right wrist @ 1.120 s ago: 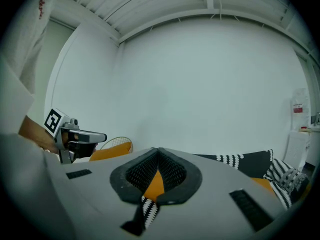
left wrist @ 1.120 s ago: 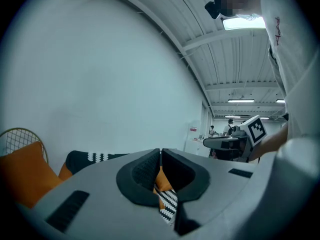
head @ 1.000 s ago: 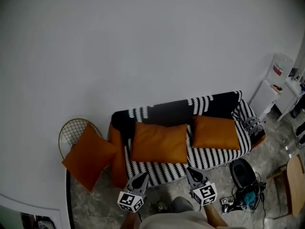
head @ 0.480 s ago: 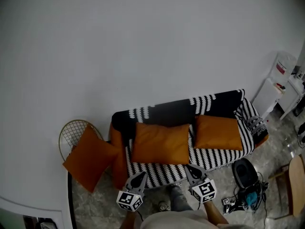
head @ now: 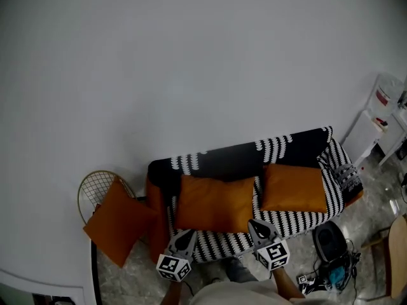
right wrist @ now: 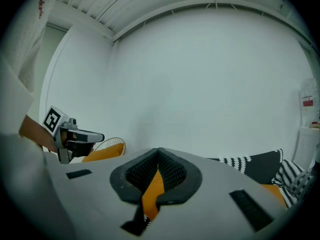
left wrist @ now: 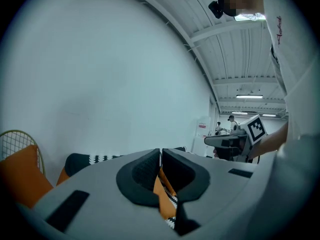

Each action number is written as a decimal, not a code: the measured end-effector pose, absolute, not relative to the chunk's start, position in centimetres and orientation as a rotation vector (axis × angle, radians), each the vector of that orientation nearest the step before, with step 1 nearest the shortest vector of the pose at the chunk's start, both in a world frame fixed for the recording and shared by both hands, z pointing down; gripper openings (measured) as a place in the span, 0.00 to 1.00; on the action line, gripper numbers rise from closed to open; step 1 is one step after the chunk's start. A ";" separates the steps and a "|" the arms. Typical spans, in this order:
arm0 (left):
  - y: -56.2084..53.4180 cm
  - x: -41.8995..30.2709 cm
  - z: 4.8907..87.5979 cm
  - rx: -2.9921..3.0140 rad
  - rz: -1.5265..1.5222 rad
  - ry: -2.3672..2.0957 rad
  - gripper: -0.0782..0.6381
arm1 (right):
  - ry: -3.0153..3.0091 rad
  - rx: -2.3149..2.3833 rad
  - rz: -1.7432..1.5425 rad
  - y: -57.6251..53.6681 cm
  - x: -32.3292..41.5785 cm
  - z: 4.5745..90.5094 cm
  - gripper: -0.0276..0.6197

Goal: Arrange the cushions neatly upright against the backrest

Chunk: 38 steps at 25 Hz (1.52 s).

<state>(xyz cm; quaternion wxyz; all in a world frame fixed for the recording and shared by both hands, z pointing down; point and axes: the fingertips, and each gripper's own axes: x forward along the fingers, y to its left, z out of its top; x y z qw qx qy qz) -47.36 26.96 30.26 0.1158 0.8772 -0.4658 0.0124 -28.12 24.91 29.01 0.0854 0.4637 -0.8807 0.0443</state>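
Orange, the larger cushion [head: 215, 203] and the smaller cushion [head: 295, 188] lean upright, side by side, against the backrest of the black-and-white striped sofa [head: 229, 161]. The third cushion [head: 119, 222] stands off the sofa's left end, against a round wire frame [head: 95, 184]. We hold the left tongs [head: 189, 235] and right tongs [head: 254, 225] before the seat's front edge, both pressed together, pinching nothing.
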 end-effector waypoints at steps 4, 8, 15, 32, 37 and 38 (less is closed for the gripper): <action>23.5 -46.8 29.7 2.557 0.040 -1.398 0.16 | -2.653 1.376 0.134 21.2 -27.4 28.5 0.09; 20.2 -46.5 29.3 2.535 0.055 -1.445 0.16 | -2.675 1.358 0.124 17.4 -26.5 28.1 0.09; 16.1 -45.6 30.0 2.490 0.107 -1.511 0.16 | -2.686 1.329 0.147 12.7 -24.0 28.6 0.09; 10.9 -48.9 36.4 2.346 0.238 -1.491 0.16 | -2.571 1.302 0.310 6.0 -24.1 34.8 0.09; 9.4 -50.2 38.7 2.321 0.266 -1.450 0.16 | -2.513 1.338 0.371 4.9 -24.3 37.5 0.09; 9.2 -50.5 39.2 2.315 0.272 -1.442 0.16 | -2.501 1.341 0.386 4.8 -24.4 38.1 0.09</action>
